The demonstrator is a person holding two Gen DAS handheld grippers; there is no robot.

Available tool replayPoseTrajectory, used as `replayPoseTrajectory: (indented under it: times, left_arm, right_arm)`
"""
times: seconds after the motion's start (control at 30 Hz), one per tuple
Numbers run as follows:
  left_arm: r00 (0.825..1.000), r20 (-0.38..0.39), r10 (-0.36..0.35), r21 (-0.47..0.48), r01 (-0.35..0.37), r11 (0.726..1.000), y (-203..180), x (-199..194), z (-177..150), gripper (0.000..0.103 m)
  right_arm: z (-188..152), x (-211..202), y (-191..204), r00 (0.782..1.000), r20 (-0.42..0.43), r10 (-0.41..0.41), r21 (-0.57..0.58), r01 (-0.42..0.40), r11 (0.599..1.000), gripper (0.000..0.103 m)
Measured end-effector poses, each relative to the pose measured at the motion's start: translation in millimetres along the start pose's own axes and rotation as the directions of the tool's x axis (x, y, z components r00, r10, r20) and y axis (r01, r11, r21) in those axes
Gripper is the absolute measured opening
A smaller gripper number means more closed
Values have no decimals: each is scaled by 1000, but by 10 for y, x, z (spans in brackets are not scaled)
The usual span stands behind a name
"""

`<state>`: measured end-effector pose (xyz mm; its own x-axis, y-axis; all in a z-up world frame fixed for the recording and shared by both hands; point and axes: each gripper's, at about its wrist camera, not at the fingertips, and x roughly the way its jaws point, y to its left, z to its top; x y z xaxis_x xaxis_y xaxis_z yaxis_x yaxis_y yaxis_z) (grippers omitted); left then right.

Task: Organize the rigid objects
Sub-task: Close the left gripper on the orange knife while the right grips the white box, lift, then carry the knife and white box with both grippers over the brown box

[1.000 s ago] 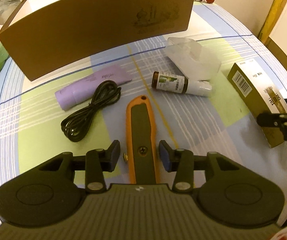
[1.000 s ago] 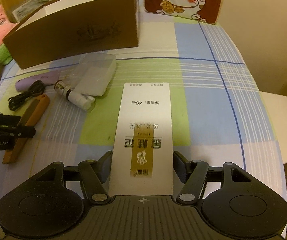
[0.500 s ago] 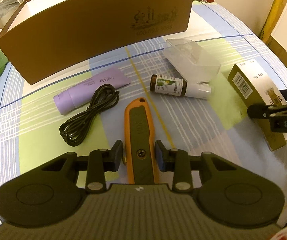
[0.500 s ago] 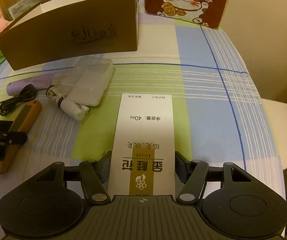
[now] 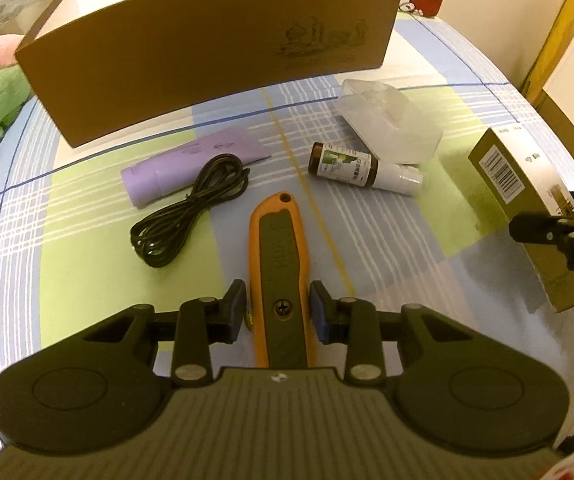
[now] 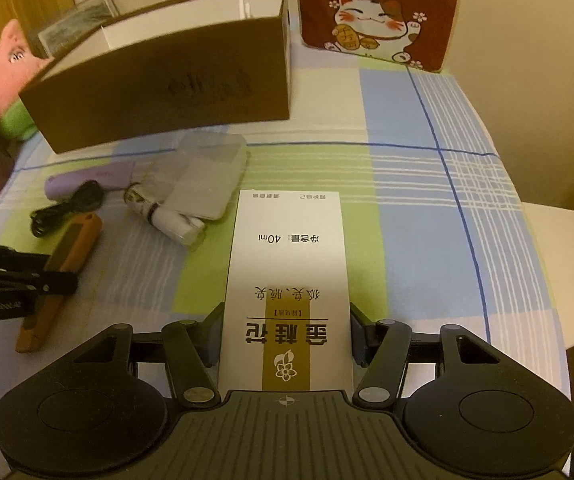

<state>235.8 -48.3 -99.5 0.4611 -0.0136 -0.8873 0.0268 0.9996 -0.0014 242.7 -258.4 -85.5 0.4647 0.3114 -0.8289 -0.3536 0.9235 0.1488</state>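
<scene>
The orange utility knife [image 5: 279,264] was lying flat on the checked tablecloth [image 5: 87,240], nose pointing toward the big brown box [image 5: 207,52] at the back. I had my left gripper [image 5: 278,312] down around the handle end, pads narrowed in to the knife's sides. The right pad looked like it was touching, but on the left there was maybe a sliver of gap, so I couldn't honestly say it was clamped.

My right gripper [image 6: 285,338] was set wider, with the white-and-gold carton [image 6: 287,280] between its fingers, both pads up against the carton's edges as far as I could see. From the left wrist view that carton [image 5: 527,200] sat over at the right edge of the table.

Around the knife: a coiled black cable [image 5: 191,208] draped over a lavender tube [image 5: 191,164] to its left, a small brown bottle [image 5: 363,170] with a white cap on its side to the right, and a clear plastic case [image 5: 387,120] just behind the bottle.
</scene>
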Motion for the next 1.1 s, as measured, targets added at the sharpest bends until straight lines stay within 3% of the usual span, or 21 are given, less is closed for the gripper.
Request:
replayPoseTrajectory:
  times: [0.57,1.1]
  left_arm:
    - [992,127,23,-55,-16,998,160,-444,119,26]
    - [980,194,41,-86,-24,996,292,-625,329,26]
  right_arm:
    - [319,-144,279,994,66,91,-50,-88,995,55]
    - [633,-103,433,984,99,146,-103,-136,985,55]
